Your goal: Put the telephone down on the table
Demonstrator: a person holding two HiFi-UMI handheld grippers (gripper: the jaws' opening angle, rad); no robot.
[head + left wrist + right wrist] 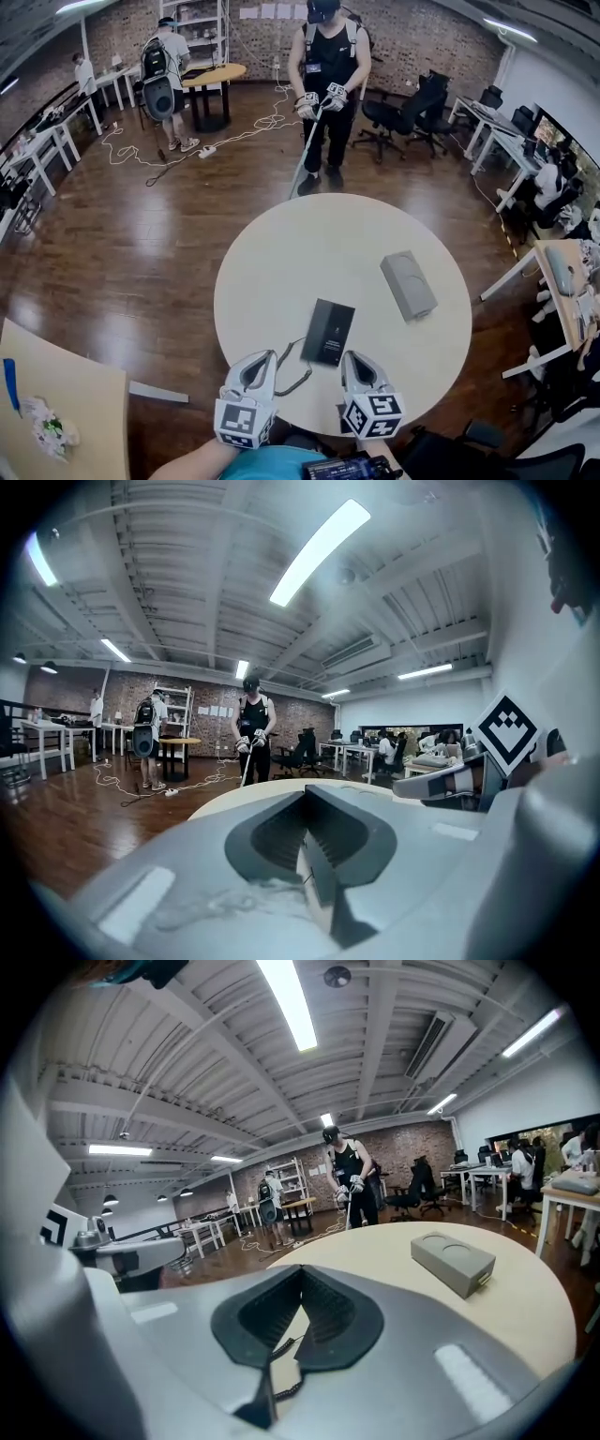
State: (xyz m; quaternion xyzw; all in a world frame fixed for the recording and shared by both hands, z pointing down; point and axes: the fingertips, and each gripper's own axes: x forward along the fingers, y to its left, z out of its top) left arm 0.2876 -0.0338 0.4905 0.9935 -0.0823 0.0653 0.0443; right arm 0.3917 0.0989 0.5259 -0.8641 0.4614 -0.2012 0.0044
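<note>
A flat black telephone [328, 331] lies on the round cream table [281, 272], near its front edge. Its coiled cord [298, 375] trails off the left side toward me. My left gripper [265, 354] sits left of the telephone, over the table's edge, with its jaws together and nothing held [305, 794]. My right gripper [352, 356] is just in front of the telephone's near right corner, also shut and empty [300, 1269]. In the right gripper view a stretch of the cord [279, 1337] shows on the table below the jaws.
A grey box [408, 284] [453, 1260] rests on the table's right half. A person [326, 84] with grippers and a pole stands beyond the table. Office chairs [403, 117] and desks stand at the right, cables [234, 131] cross the floor, and a wooden table [66, 394] is at lower left.
</note>
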